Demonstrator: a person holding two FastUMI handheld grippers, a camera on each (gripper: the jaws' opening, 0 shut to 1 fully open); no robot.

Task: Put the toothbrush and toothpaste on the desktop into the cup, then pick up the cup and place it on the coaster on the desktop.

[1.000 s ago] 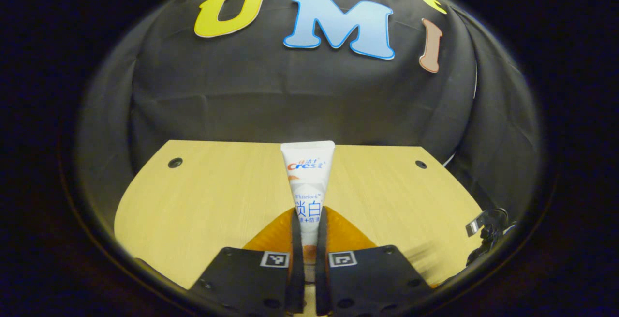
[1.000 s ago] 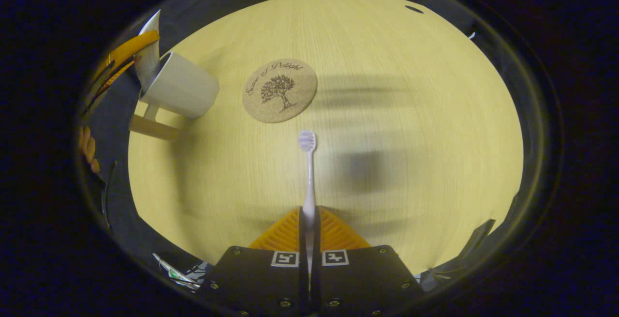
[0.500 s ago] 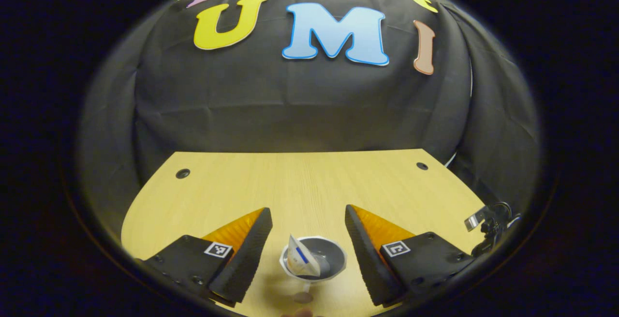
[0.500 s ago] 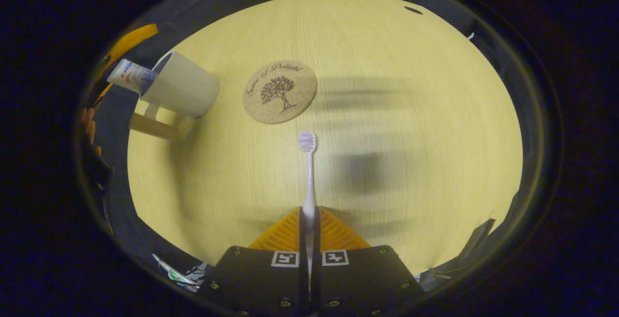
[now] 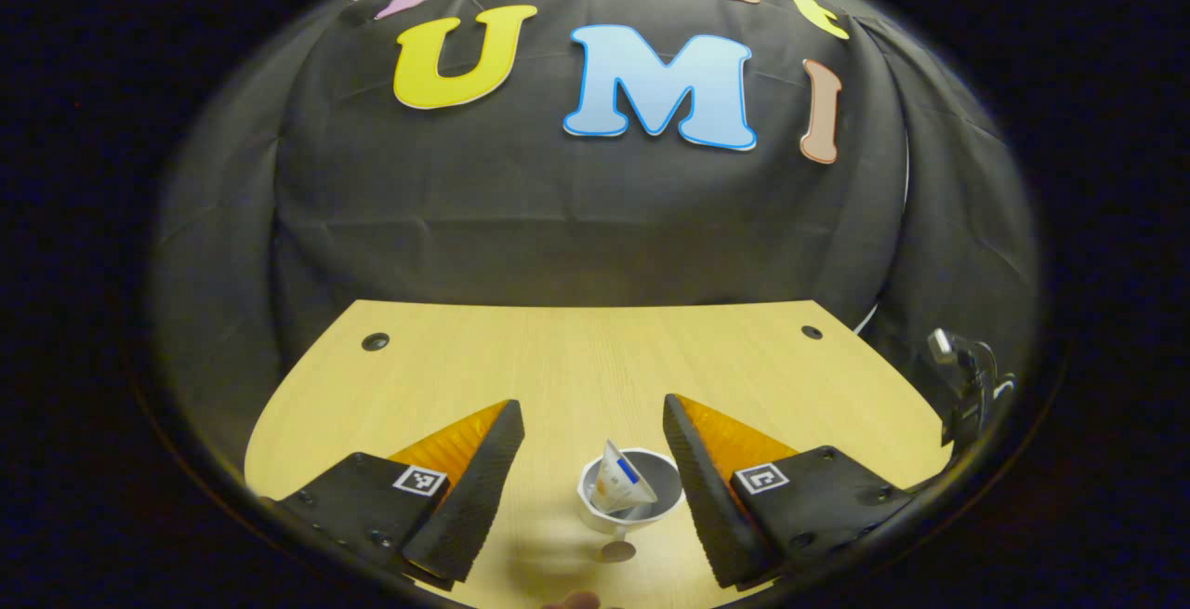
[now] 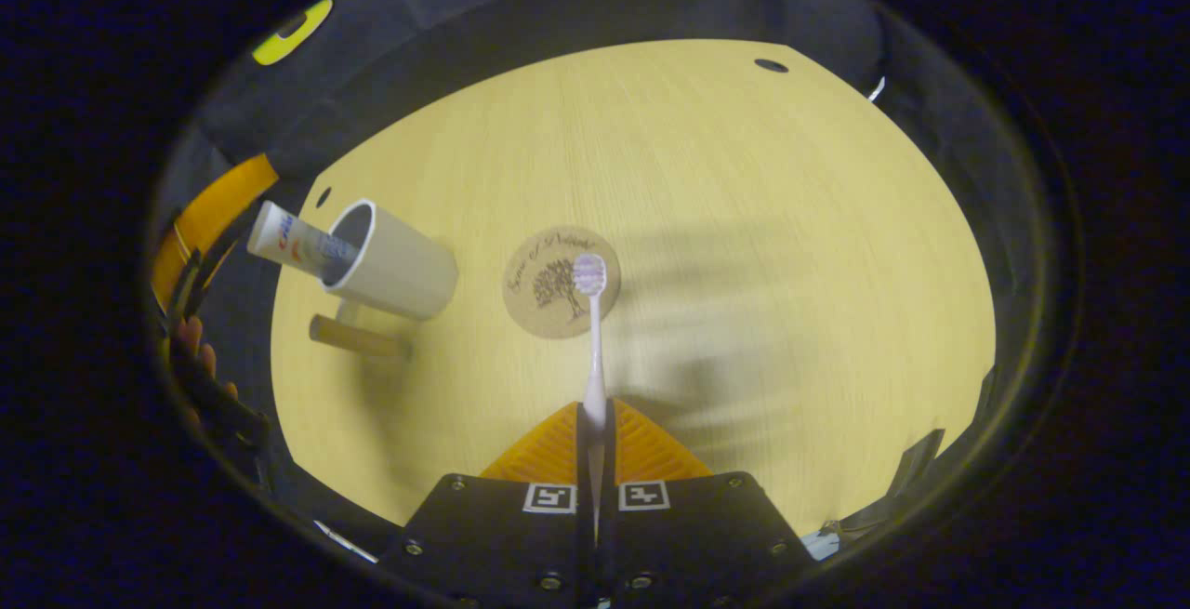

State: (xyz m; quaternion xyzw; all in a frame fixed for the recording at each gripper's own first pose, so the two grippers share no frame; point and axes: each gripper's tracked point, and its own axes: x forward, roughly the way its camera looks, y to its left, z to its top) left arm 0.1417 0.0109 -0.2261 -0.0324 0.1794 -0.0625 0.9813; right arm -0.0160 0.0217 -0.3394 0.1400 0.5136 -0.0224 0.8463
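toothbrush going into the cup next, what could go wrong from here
1. The toothpaste already leans out over the rim of the cup, so the toothbrush could catch on it going in.
2. The right gripper pinches the thin handle low down, so the long free end may swing or slip.
3. The left gripper hangs open right above the cup and could get in the way of the right one.

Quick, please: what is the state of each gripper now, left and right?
Left gripper: open, holding nothing, above the cup with the toothpaste inside.
Right gripper: closed on the toothbrush.
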